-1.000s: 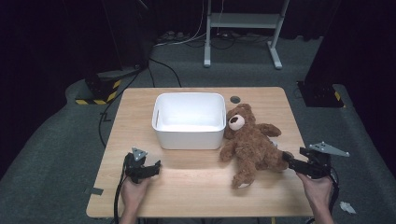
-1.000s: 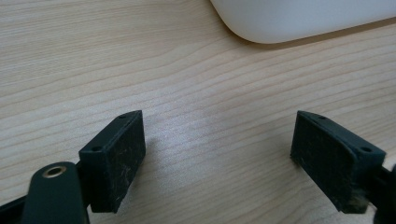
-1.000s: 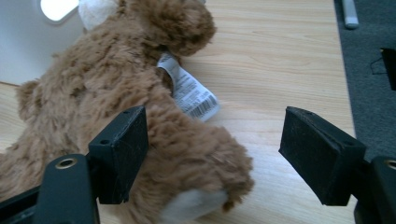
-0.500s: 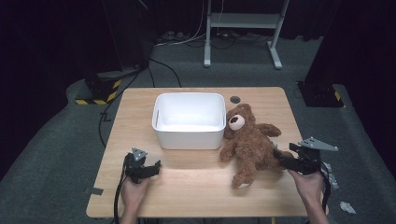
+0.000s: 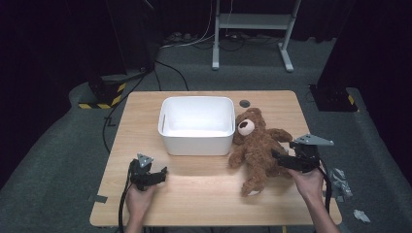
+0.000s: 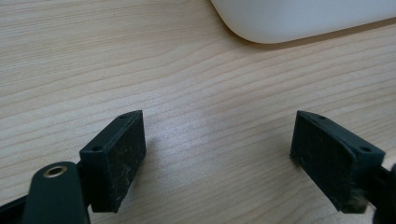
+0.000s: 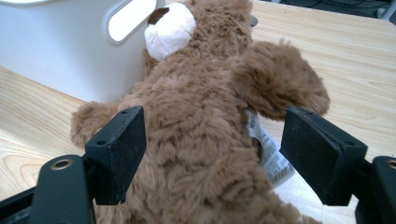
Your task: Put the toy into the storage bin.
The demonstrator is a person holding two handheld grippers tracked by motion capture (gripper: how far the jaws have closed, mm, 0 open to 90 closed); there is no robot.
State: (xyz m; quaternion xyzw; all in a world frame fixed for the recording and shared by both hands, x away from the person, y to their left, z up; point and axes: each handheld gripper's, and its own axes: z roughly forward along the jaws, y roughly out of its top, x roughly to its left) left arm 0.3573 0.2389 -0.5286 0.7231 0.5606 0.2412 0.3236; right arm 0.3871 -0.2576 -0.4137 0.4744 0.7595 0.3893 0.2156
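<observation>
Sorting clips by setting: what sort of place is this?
Probably a lab or recording studio, not a home: a lone wooden table on grey carpet, dark surroundings, cables and a metal stand behind, hazard-striped tape on equipment.

The right gripper (image 5: 278,158) has moved in against the teddy bear (image 5: 257,148), its jaws opening wider around it

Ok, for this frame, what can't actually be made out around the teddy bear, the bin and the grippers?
- Teddy bear: legs cut off by the bottom edge of the right gripper view.
- Label on the bear: print too small to read.
- White bin: cut off by the top edge of the left gripper view.
- Small dark disc on the table: too small to identify, high view.
</observation>
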